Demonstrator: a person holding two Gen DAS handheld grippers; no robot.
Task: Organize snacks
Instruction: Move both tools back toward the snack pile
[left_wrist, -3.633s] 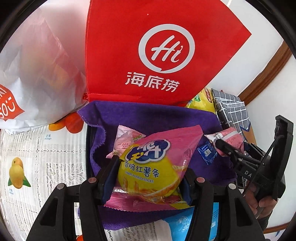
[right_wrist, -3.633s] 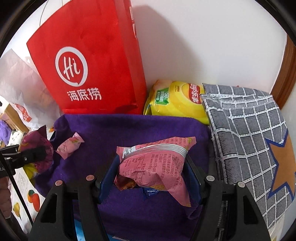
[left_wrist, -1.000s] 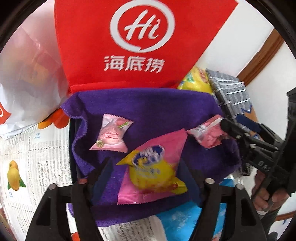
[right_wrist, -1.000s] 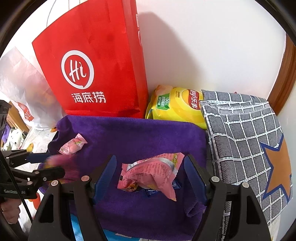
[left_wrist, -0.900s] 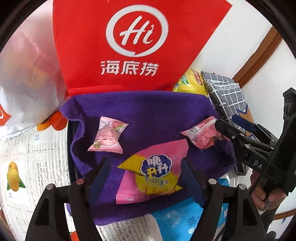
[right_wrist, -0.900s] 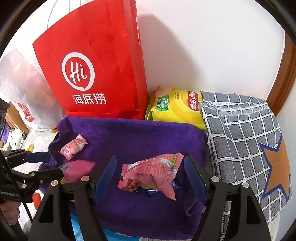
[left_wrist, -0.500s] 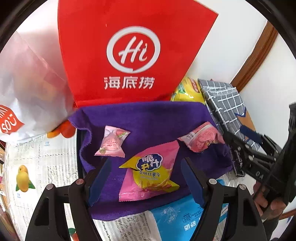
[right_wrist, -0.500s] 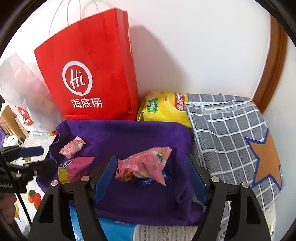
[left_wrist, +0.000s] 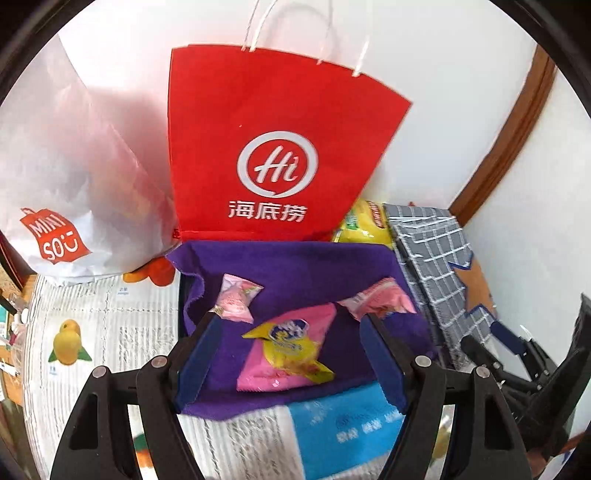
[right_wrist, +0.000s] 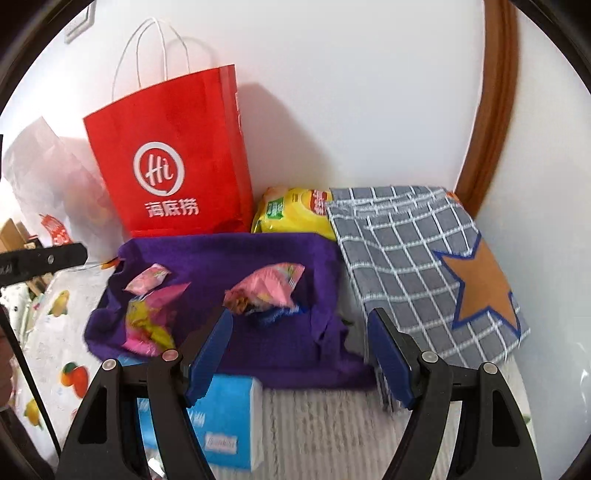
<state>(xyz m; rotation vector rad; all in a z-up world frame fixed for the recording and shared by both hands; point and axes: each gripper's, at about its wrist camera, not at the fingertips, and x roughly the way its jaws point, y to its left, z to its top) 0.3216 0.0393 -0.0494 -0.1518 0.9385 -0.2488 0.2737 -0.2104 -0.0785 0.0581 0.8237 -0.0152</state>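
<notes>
The left gripper (left_wrist: 291, 356) is closing, jaws apart and gripping nothing; the candy (left_wrist: 236, 299) lies just beyond its left jaw, the chips (left_wrist: 291, 350) between the jaws on the purple cloth (left_wrist: 295, 266). The right gripper (right_wrist: 299, 350) gapes empty, pink packet (right_wrist: 266, 288) beyond its left jaw.
</notes>
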